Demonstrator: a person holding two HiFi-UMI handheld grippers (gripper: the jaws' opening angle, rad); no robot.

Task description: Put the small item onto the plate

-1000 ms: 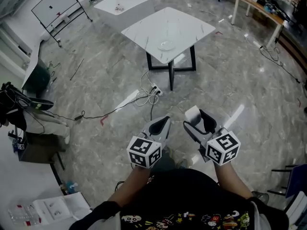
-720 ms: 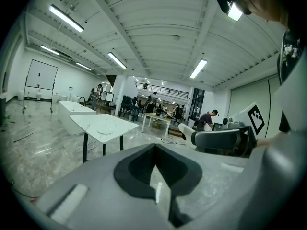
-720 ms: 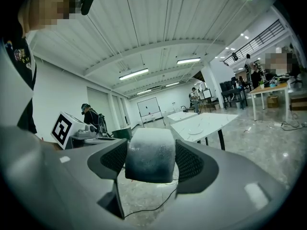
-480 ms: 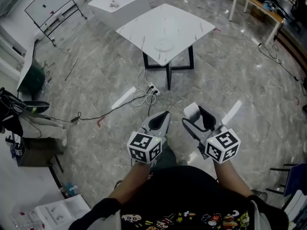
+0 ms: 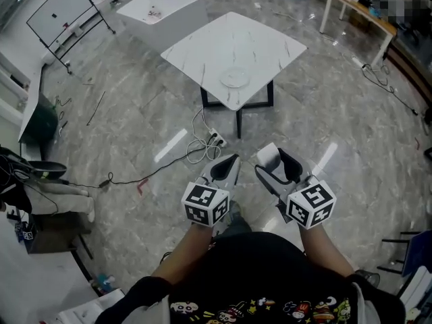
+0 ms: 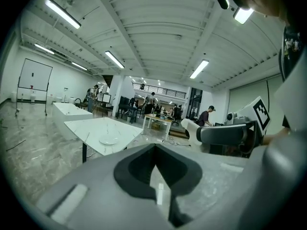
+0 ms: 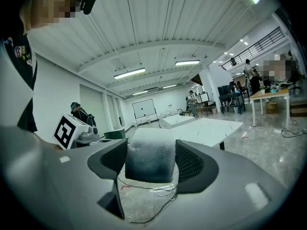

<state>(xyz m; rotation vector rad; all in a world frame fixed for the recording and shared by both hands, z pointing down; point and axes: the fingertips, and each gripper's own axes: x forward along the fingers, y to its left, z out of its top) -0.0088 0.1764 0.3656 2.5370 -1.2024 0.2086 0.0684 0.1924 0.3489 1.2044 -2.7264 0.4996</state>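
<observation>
A white plate (image 5: 234,77) lies near the front edge of a white marble table (image 5: 202,46), several steps ahead across the floor. My right gripper (image 5: 278,162) is held at waist height and is shut on a small white block (image 5: 269,158). In the right gripper view the block (image 7: 149,155) fills the gap between the dark pads. My left gripper (image 5: 228,163) is beside it, shut with nothing in it. The left gripper view shows the plate (image 6: 108,139) on the table (image 6: 81,126) far beyond the jaws.
A power strip with loose cables (image 5: 212,139) lies on the grey floor between me and the table. A white basin counter (image 5: 158,12) stands behind the table, a whiteboard (image 5: 61,9) at far left, a wooden desk (image 5: 358,9) at far right. A chair with clothing (image 5: 40,177) sits left.
The floor and cables have slid down the head view, so I have moved a little toward the table. Both grippers keep the same pose and the same hold.
</observation>
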